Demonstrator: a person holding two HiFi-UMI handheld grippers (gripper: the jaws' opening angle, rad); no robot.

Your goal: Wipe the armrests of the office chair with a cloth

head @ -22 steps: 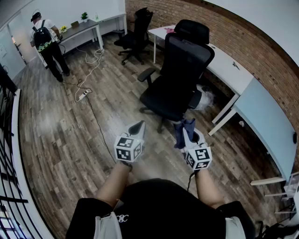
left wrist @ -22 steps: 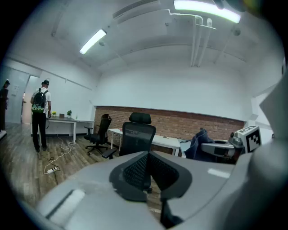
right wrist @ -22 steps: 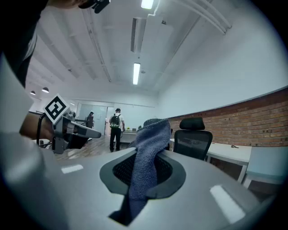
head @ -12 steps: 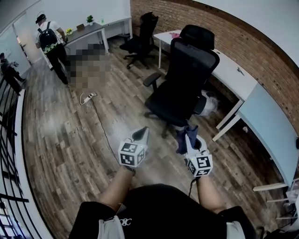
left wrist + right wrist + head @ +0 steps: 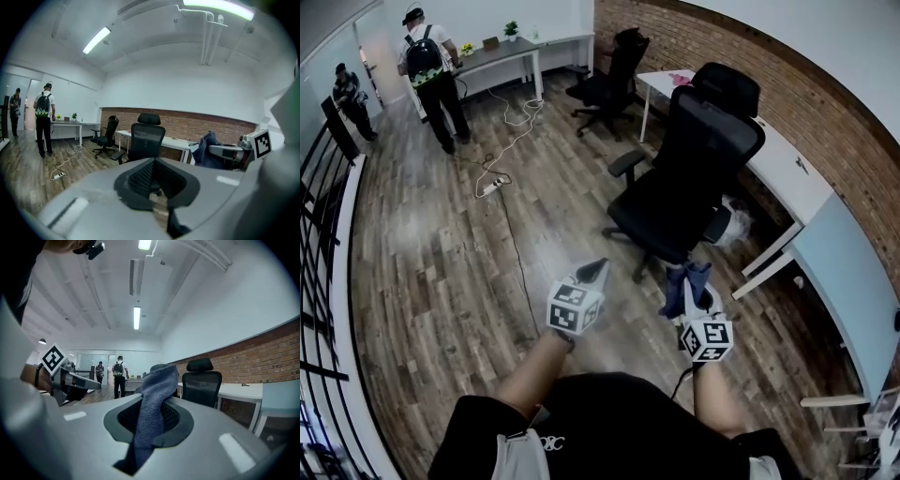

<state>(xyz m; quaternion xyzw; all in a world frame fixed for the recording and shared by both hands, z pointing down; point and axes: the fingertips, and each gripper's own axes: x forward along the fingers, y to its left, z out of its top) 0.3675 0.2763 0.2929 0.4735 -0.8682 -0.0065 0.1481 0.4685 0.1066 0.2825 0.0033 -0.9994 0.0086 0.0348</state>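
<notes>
1. Standing well back from the chair, both grippers out over the wood floor (image 5: 441,272); no wiping begun, by my reading
2. Left gripper (image 5: 597,271): jaws pressed together, nothing between them. Well apart from the chair, no job at this moment
3. Office chair (image 5: 698,159): black, mesh back with a headrest, beside the white desk (image 5: 787,173) under the brick wall. Nothing touches it
4. Near-left armrest (image 5: 625,164): juts out at the seat's left side, bare, no cloth on it. Judged unwiped
5. Cloth (image 5: 686,279): blue-grey towelling, hanging in a bunch from the right gripper. Its own view shows the fabric running up between the jaws and flopping over the top
6. Right gripper (image 5: 694,298): pinching the cloth, short of the seat edge, no contact with the chair
7. Right-hand armrest (image 5: 717,225): on the desk side of the seat, closest to the cloth, likely first target
8. Tally: cloth is in hand. Left to do: closing the gap, then wiping both armrests
</notes>
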